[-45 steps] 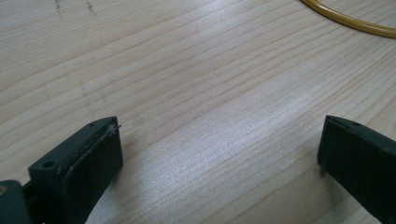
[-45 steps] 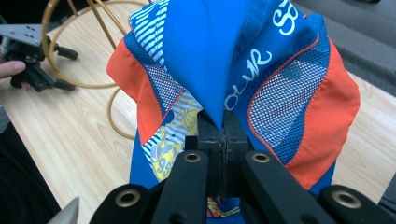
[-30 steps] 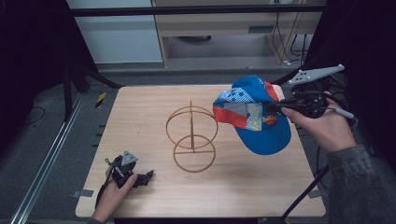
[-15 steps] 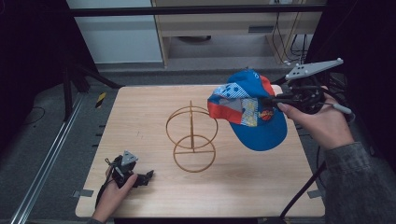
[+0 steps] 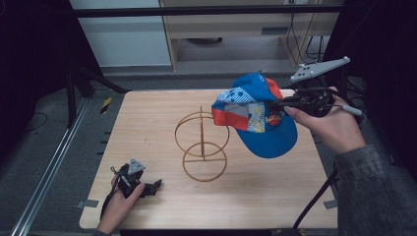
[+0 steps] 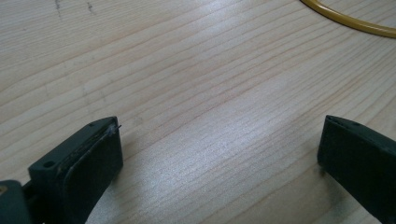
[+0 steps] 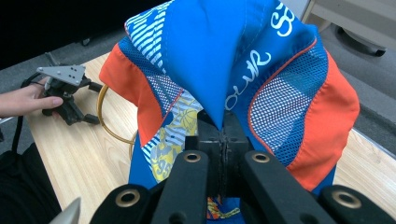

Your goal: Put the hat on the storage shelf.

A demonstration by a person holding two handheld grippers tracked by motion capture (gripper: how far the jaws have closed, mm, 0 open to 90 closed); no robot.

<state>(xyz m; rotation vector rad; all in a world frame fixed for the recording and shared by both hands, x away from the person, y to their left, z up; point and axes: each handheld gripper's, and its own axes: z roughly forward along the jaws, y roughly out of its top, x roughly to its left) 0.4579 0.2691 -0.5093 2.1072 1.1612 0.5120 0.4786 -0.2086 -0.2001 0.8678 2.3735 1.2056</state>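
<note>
Hanging cap [image 5: 260,120] pinched in right gripper [image 5: 285,103] jaws.

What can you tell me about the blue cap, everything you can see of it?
The cap is a fabric baseball cap, mostly bright blue, with orange side panels, blue mesh sections, a striped and yellow patterned panel and white lettering. It hangs in the air above the right part of the wooden table, brim pointing down toward the person. The right gripper is shut on a fold of its cloth. Its crown end is close to the top of the gold wire stand; whether they touch I cannot tell.
</note>
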